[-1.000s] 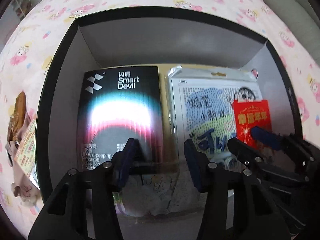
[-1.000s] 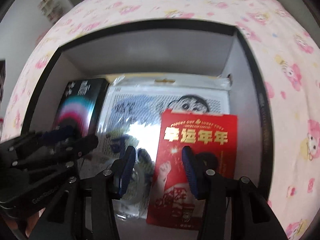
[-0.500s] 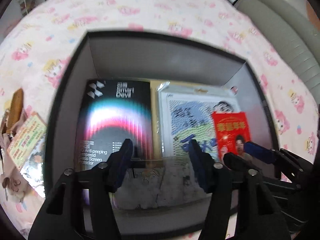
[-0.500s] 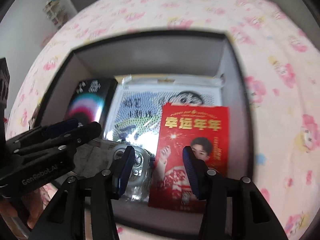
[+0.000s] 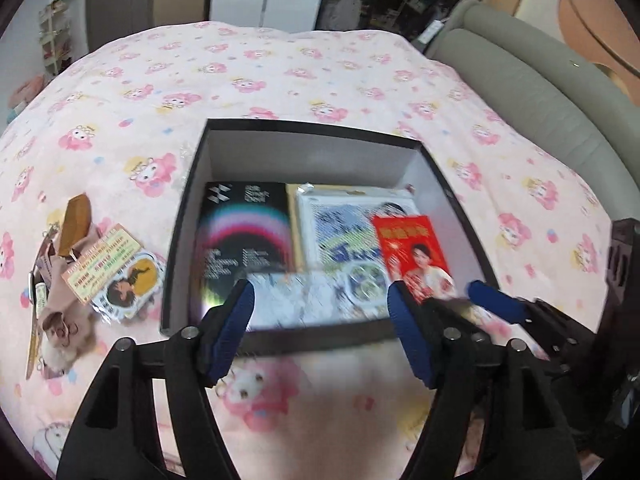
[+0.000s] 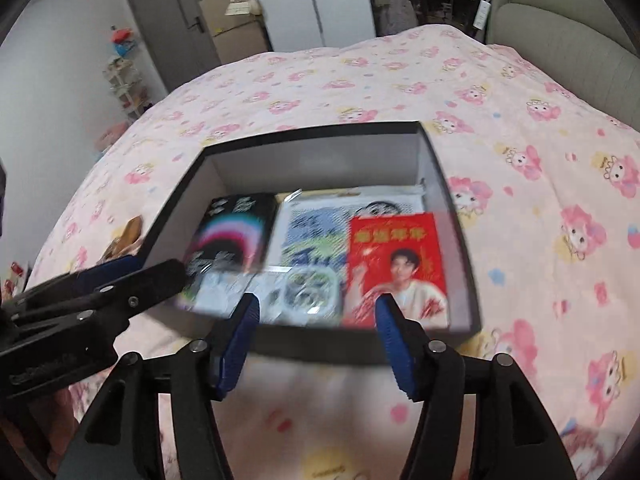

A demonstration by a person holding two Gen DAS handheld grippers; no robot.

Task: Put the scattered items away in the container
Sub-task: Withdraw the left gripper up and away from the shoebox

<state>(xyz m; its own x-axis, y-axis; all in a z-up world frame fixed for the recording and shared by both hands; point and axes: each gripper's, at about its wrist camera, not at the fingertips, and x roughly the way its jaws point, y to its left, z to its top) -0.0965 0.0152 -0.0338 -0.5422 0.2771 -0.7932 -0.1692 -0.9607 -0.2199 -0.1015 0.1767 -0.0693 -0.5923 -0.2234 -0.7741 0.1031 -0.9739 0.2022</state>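
Bed (image 5: 280, 80) under pink cartoon-print sheet. Grey padded headboard (image 5: 560, 92) right of bed; grey door (image 6: 168, 24), white wardrobe (image 6: 320, 0) beyond bed.

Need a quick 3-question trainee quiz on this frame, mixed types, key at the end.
1. True or false: the red envelope lies inside the black box.
2. Which item in the box sits nearest its left wall? A) the black screen-protector pack B) the cartoon kit pack C) the red envelope
3. What is left outside the box, and on which side of it in the left wrist view?

Key
1. True.
2. A.
3. A pile of small items, among them printed cards and a brown comb, lies on the pink bedsheet to the left of the box. The left gripper and right gripper are both open and hold nothing.
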